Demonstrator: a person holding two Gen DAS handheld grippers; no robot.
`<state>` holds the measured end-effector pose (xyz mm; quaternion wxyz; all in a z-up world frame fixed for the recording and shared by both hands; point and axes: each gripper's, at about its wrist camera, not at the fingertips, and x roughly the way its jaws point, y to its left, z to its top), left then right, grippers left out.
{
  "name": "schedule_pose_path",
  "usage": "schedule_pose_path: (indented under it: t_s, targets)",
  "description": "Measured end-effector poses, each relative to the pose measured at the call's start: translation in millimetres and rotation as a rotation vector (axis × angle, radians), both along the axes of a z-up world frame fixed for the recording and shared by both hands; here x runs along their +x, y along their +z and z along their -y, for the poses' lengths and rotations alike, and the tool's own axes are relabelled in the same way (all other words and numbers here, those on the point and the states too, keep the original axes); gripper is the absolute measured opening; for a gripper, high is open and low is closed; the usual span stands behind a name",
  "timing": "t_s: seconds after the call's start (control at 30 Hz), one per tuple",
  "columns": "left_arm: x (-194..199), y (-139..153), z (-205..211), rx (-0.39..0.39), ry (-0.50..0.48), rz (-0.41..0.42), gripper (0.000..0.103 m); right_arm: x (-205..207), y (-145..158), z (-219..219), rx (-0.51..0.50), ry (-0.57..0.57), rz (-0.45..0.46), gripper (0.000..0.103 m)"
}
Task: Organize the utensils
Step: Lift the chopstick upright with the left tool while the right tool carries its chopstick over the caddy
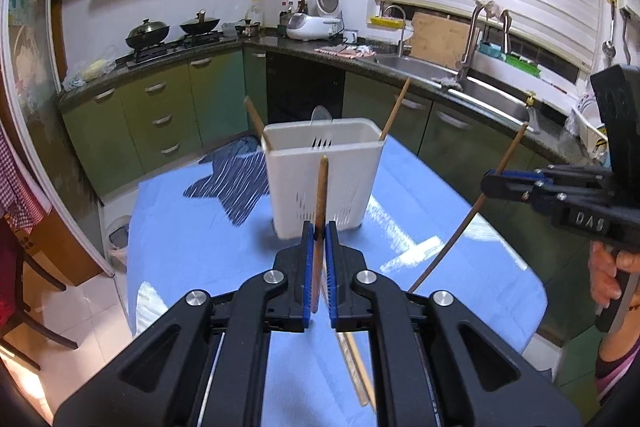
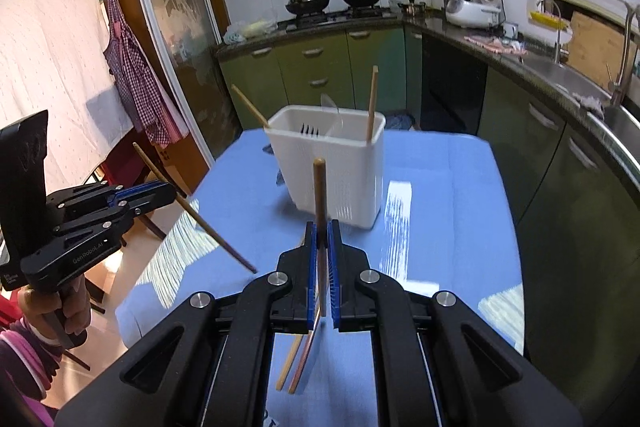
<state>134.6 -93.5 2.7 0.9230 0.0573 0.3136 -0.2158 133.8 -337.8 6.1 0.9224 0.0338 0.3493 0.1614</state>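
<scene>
A white slotted utensil holder (image 1: 324, 175) stands on the blue table; it also shows in the right wrist view (image 2: 332, 167). Two wooden chopsticks (image 1: 394, 113) and a clear spoon (image 1: 321, 115) lean inside it. My left gripper (image 1: 320, 231) is shut on a brown chopstick (image 1: 321, 195), held upright in front of the holder. My right gripper (image 2: 323, 227) is shut on another brown chopstick (image 2: 319, 191). The right gripper appears in the left wrist view (image 1: 492, 183), to the right of the holder; the left gripper appears in the right wrist view (image 2: 166, 193), to the left.
More chopsticks (image 2: 298, 359) lie on the blue tablecloth (image 2: 440, 227) below the grippers. A striped dark cloth (image 1: 236, 183) lies left of the holder. Green cabinets, a stove with woks (image 1: 172, 29) and a steel sink (image 1: 460, 83) surround the table.
</scene>
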Motion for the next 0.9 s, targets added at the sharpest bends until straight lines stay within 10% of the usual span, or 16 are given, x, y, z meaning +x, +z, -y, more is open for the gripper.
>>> schedule_pose_path:
  t_s: [0.43, 0.9]
  targets:
    - [36, 91, 34, -0.009, -0.04, 0.126, 0.006, 9, 45, -7, -0.035, 0.031, 0.067, 0.006]
    - [28, 57, 5, 0.017, 0.003, 0.036, 0.006, 45, 110, -8, 0.044, 0.013, 0.224, 0.006]
